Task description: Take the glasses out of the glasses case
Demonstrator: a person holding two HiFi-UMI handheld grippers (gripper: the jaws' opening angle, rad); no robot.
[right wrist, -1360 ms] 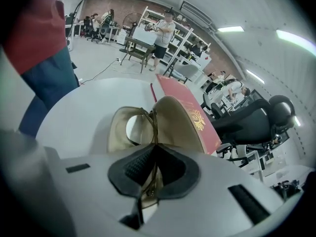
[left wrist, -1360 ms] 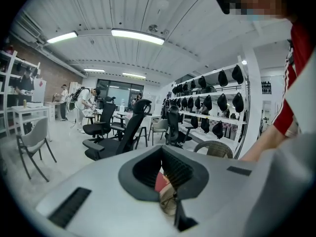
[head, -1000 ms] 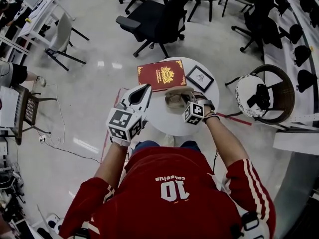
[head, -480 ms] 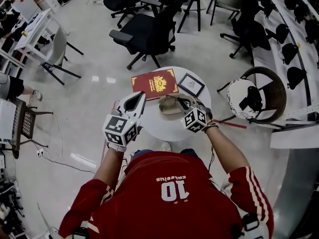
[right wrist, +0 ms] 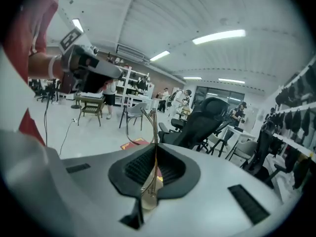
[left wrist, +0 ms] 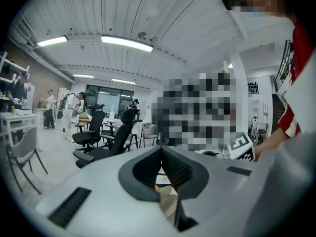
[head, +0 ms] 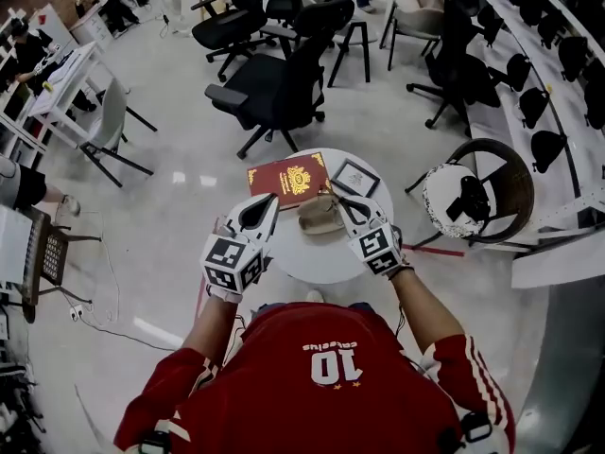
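Right gripper (right wrist: 154,145): jaws closed on the thin gold-rimmed glasses (right wrist: 154,127), pinched edge-on. The frame stands up past the tips, with one lens loop to the left of them. Left gripper (left wrist: 161,148): jaws together, nothing held between them; through the gap below them I see a bit of the beige glasses case (head: 319,216). From the head view, the case lies on the round white table (head: 312,253), on the far half near the middle, and I cannot tell how far its lid is open. The left gripper's tips sit just beside its left end and the right gripper's tips just beside its far right end. Red book (head: 288,178) at the table's far left edge; small framed picture (head: 355,178) at the far right edge. The case is close to both.
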